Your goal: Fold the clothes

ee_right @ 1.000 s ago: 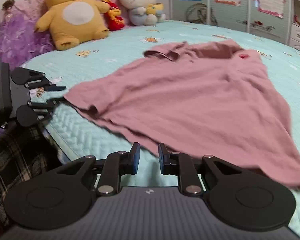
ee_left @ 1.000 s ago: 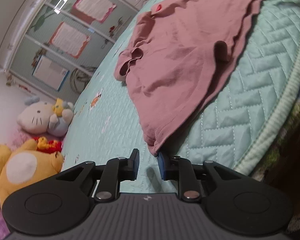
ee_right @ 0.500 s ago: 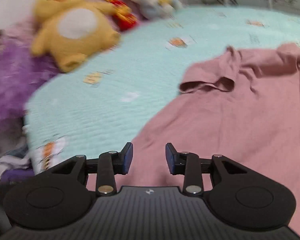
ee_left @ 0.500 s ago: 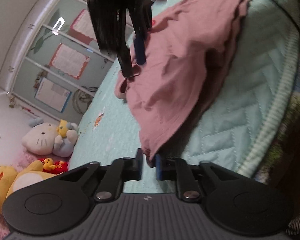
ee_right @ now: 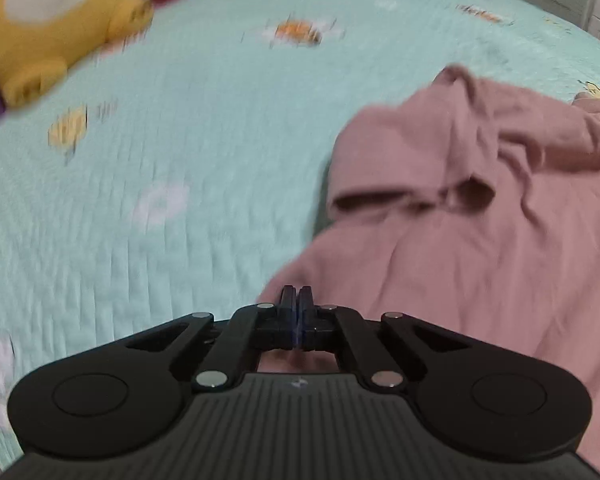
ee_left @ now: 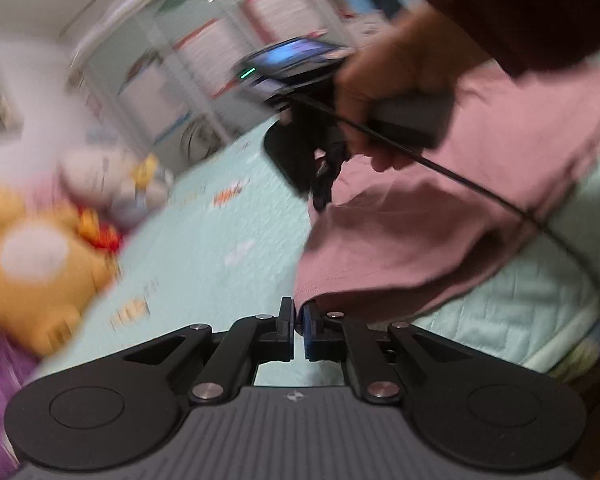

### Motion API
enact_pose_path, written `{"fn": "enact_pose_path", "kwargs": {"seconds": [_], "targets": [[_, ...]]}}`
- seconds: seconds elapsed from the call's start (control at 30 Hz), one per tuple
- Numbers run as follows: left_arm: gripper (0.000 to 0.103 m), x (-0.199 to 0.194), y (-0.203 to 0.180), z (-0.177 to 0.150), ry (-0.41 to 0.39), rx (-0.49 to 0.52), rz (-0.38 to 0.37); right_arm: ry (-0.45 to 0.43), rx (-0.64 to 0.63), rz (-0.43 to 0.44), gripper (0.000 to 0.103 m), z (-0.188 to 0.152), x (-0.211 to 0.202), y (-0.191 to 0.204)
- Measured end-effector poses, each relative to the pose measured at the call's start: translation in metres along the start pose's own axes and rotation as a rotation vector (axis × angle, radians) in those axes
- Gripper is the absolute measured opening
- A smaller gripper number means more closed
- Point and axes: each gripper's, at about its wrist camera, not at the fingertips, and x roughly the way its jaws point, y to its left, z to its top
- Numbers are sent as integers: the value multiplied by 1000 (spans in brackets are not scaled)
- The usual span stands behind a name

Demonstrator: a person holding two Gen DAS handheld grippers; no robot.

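The pink shirt [ee_right: 480, 248] is lying rumpled on the mint quilted bedspread [ee_right: 180, 180], filling the view from two to five o'clock. The left gripper [ee_left: 299, 320] is pinching its hem corner. The right gripper [ee_right: 297, 308] is closing fully at the shirt's edge; whether cloth is caught, I cannot tell. Judging by this, both should be lifting together, keeping the edge taut.

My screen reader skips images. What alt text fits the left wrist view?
The left gripper pinches a corner of a pink shirt on a mint bedspread. Beyond, a hand holds the right gripper at the shirt's far edge; blurred plush toys lie left.
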Motion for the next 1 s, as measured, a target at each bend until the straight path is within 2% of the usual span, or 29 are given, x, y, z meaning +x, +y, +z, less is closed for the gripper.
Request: {"fn": "enact_pose_path", "kwargs": {"seconds": [0.07, 0.17, 0.3, 0.37, 0.4, 0.43, 0.47, 0.5, 0.57, 0.63, 0.77, 0.87, 1.0], "targets": [[7, 2, -5, -2, 22, -11, 3, -66, 24, 0, 0, -1, -2, -11], [7, 8, -11, -4, 54, -12, 31, -87, 131, 160, 1, -12, -9, -37], [11, 15, -6, -7, 108, -42, 29, -175, 239, 285, 10, -52, -64, -70], [16, 19, -3, -8, 136, -59, 26, -233, 269, 321, 19, -82, -106, -94], [21, 16, -3, -11, 145, -64, 24, -264, 277, 312, 21, -95, -128, -108], [21, 16, -1, -14, 148, -61, 21, -296, 286, 284, 23, -113, -154, -125], [24, 16, 0, -15, 147, -54, 26, -330, 298, 238, 30, -134, -180, -143], [32, 15, 0, -16, 146, -47, 33, -356, 313, 180, 35, -155, -203, -161], [47, 14, 2, -18, 164, -61, 68, -384, 346, 30, 37, -200, -247, -199], [54, 12, 6, -18, 191, -110, 96, -349, 389, -103, 41, -241, -274, -231], [57, 2, 14, -11, 247, -236, 160, -266, 380, -276, 41, -300, -291, -259], [63, -5, 12, -1, 254, -243, 184, -275, 327, -289, 41, -313, -278, -257], [70, -11, 1, 13, 244, -166, 198, -298, 239, -261, 42, -311, -266, -245]]}}
